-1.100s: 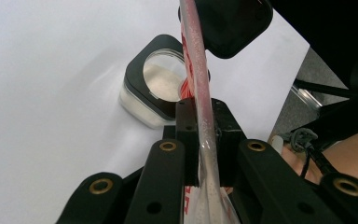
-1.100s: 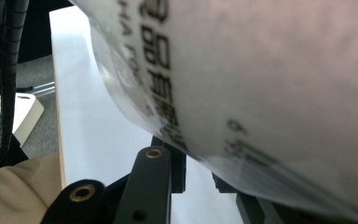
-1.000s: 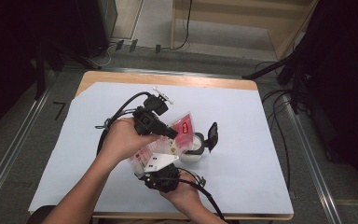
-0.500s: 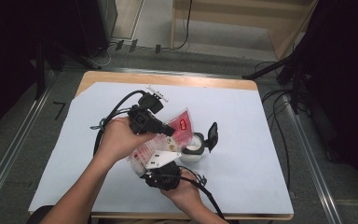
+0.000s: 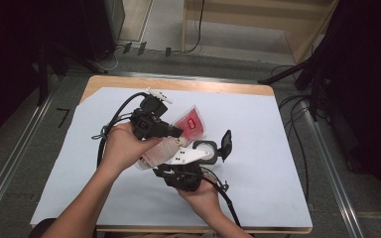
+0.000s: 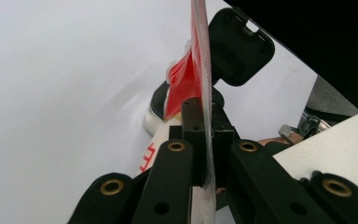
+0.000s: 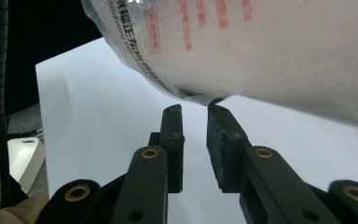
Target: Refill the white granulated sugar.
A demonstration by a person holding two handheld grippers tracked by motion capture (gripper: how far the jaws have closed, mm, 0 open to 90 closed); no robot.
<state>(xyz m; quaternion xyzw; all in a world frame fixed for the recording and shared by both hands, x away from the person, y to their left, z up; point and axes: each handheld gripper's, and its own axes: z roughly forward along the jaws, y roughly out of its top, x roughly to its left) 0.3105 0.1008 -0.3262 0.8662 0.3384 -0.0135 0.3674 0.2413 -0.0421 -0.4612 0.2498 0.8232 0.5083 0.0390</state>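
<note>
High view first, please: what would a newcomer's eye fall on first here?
Probably the red and white plastic bag held up over the middle of the white-covered table, its thin edge clamped in the left gripper. Just beyond it stands a small container with its black lid flipped open, while the right gripper sits under the bag's bulging bottom.

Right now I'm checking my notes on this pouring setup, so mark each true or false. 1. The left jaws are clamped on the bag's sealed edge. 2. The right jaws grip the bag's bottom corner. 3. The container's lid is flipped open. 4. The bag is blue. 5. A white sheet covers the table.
1. True: the left gripper is shut on the bag, along its flat sealed edge.
2. False: the right gripper stands slightly apart just under the corner, not pressing it.
3. True: the container has its black lid standing open.
4. False: it is red and white.
5. True: the sheet covers the table.
</note>
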